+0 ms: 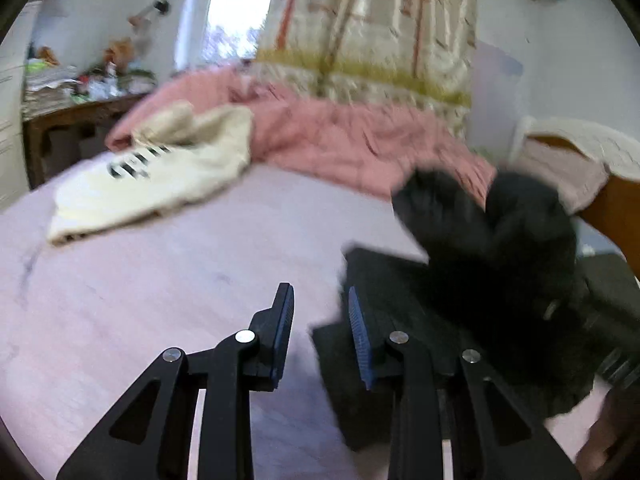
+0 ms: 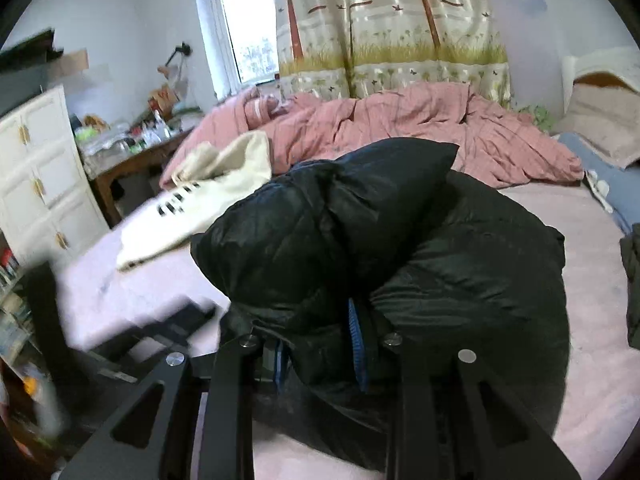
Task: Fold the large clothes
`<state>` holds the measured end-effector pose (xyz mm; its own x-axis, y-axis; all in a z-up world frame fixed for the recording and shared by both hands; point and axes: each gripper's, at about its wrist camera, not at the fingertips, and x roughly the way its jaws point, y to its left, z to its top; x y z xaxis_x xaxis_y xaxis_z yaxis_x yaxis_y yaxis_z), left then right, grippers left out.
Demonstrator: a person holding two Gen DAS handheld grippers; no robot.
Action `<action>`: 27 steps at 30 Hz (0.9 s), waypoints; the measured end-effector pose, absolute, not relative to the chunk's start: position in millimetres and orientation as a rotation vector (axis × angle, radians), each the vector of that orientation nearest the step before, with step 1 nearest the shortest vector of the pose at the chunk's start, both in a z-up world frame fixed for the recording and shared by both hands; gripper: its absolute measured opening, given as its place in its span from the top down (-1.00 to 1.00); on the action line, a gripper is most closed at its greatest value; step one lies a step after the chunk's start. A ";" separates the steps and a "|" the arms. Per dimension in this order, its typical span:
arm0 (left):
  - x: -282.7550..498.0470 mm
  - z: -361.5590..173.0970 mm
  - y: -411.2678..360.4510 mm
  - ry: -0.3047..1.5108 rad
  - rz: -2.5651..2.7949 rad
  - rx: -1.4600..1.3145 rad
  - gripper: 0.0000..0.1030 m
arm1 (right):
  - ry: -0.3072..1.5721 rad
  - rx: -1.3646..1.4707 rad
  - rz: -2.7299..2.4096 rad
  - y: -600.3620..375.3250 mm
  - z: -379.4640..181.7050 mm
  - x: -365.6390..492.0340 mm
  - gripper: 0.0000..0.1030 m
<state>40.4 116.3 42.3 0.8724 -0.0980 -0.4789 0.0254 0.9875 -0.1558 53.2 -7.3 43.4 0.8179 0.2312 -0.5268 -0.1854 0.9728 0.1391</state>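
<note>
A black puffer jacket (image 2: 400, 240) lies bunched up on the pink bed sheet (image 2: 592, 340). My right gripper (image 2: 316, 320) is shut on a fold of its lower edge. Fabric bulges between the blue pads (image 2: 356, 328) and hides most of the left one. In the left wrist view the same jacket (image 1: 480, 248) sits to the right, blurred, partly behind my right finger. My left gripper (image 1: 319, 292) is open just above the sheet (image 1: 160, 300), beside the jacket's left edge. Only bare sheet shows between its fingers.
A cream garment with black stripes (image 1: 160, 172) lies at the far left of the bed, and a rumpled pink duvet (image 2: 400, 128) runs along the back. A cluttered wooden desk (image 2: 132, 156) and a white cabinet (image 2: 40, 168) stand to the left. Part of a hand (image 1: 608, 440) shows at the lower right.
</note>
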 end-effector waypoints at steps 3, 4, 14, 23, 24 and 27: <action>38.1 49.1 139.0 0.469 -0.049 -0.221 0.47 | 0.574 0.040 0.225 5.3 33.9 50.9 0.45; 38.4 49.7 145.1 0.465 -0.036 -0.238 0.47 | 0.580 0.030 0.222 8.5 31.5 52.0 0.43; 38.8 55.0 162.5 0.453 -0.003 -0.267 0.45 | 0.641 0.033 0.342 4.3 25.2 47.0 -0.55; 24.3 77.0 139.8 0.388 -0.073 -0.218 0.04 | 0.520 0.128 0.272 -52.2 69.1 6.8 -0.74; 19.7 83.4 134.2 0.369 -0.104 -0.214 -0.07 | 0.501 0.128 0.230 -63.3 74.0 2.6 -0.74; 7.7 99.9 107.2 0.324 -0.220 -0.162 -0.29 | 0.493 0.037 0.039 -94.8 82.2 4.8 -0.74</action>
